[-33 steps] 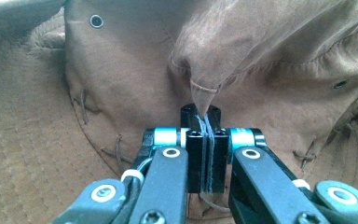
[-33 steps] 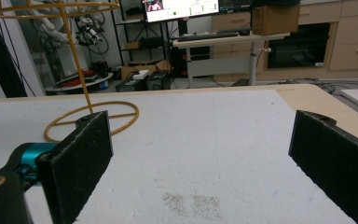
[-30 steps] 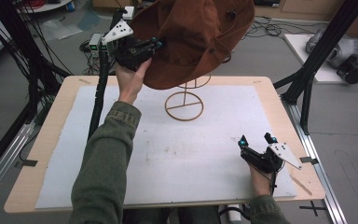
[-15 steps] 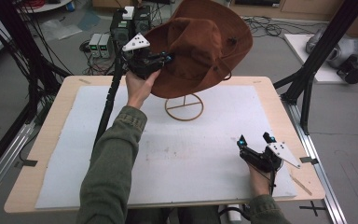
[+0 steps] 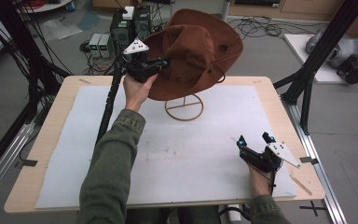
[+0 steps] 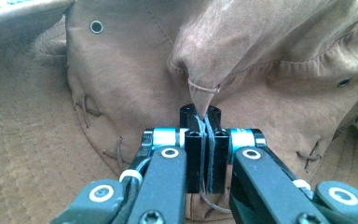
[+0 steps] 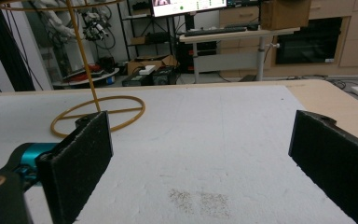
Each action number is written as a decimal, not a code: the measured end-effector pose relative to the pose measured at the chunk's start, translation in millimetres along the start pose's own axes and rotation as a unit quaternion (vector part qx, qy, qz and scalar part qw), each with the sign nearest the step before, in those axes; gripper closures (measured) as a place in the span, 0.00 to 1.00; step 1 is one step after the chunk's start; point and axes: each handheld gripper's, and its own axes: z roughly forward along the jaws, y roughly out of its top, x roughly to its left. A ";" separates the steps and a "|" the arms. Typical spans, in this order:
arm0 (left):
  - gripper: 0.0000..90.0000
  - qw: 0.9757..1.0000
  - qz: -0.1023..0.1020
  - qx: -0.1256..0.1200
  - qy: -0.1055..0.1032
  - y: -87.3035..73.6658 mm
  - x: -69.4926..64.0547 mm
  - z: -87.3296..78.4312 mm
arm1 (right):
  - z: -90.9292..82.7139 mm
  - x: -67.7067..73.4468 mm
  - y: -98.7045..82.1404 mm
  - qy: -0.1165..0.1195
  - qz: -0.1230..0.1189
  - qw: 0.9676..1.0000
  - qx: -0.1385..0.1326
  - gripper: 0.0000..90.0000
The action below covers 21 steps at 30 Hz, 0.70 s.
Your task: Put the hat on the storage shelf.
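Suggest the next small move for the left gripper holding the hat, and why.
Probably open the left gripper. The brown hat already sits over the gold wire stand, and the jaws are shut on a pinched fold of the hat, so releasing would leave it resting there.

Even, soft indoor light falls from above; the white desk (image 5: 182, 154) shows faint shadows and no glare. The high view is slightly grainy. The left gripper view is soft, its edges blurred.
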 end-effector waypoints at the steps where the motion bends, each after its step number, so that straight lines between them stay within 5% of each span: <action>1: 0.98 1.000 0.002 0.001 0.001 0.1 -0.7 0.0 | -0.2 0.2 0.1 0.000 0.001 1.000 0.000 0.06; 11: 0.95 1.000 -0.006 -0.003 0.004 1.9 -1.4 -1.2 | -1.3 0.9 0.5 -0.001 0.002 1.000 0.000 0.06; 16: 0.86 1.000 -0.004 -0.001 0.022 2.7 -1.0 -3.0 | -1.3 0.9 0.6 0.001 0.001 1.000 0.000 0.06; 21: 0.76 0.998 -0.008 -0.049 0.029 12.2 -3.3 -13.2 | -1.3 1.0 0.6 0.001 0.001 1.000 0.000 0.06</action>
